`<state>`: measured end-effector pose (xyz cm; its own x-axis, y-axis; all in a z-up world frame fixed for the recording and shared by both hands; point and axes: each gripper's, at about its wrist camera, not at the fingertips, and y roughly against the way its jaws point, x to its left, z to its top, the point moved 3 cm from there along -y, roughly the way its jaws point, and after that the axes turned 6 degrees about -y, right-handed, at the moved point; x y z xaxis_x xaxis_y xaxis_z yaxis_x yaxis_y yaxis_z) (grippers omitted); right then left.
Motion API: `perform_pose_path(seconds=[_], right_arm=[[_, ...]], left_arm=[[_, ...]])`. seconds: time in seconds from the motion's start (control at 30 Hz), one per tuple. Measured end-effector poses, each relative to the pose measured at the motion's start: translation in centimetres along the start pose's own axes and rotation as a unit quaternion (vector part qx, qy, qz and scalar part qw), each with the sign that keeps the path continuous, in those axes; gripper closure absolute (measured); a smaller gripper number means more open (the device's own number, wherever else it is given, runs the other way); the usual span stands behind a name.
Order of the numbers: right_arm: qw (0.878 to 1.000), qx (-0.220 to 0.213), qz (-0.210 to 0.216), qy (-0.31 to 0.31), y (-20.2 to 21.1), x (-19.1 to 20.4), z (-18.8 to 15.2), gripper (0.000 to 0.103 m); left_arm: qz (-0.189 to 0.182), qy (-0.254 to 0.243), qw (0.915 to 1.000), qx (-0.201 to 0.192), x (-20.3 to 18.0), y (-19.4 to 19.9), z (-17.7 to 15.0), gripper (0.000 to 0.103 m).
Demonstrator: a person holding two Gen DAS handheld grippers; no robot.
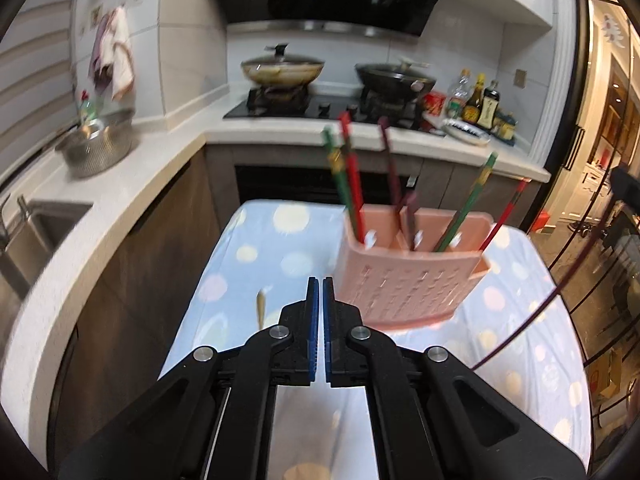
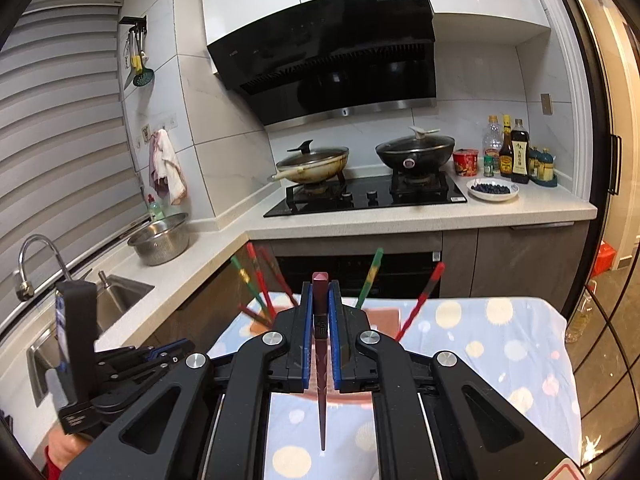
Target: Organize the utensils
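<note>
Pink holder [image 1: 412, 276] amid woks [image 2: 312, 164], colander [image 2: 160, 242]

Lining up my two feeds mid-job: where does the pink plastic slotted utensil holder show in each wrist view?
Left wrist view: the pink plastic slotted utensil holder sits right of centre on the dotted cloth, just past the shut jaws.
Right wrist view: mostly hidden behind the jaws; a pink strip shows at centre.
Shared landmark: black gas hob.
</note>
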<state>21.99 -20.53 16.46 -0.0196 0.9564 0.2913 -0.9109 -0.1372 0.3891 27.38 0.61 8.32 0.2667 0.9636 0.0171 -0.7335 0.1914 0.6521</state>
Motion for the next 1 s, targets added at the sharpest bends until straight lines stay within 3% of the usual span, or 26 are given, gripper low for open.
perform_pose_path(seconds=[0.27,0.33,0.43,1.0], right_arm=[[0.999,0.031,-0.007,-0.013,-0.1,-0.4,-4.1,0.096],[0.999,0.038,-0.006,-0.019,-0.2,-0.5,-4.8,0.096],[0.999,0.043,-0.007,-0.023,-0.4,-0.7,-5.4,0.096],[0.998,0.055,-0.005,-0.017,-1.9,0.2,-6.3,0.096]], left_arm=[[0.014,0.036,0.996,0.08,2.7,-4.3,-6.9,0.1],[0.018,0.041,0.9945,0.095,3.2,-5.3,-8.0,0.085],[0.02,0.053,0.9924,0.11,3.9,-6.8,-9.3,0.081],[-0.04,0.153,0.9778,0.138,6.4,-11.4,-10.3,0.082]])
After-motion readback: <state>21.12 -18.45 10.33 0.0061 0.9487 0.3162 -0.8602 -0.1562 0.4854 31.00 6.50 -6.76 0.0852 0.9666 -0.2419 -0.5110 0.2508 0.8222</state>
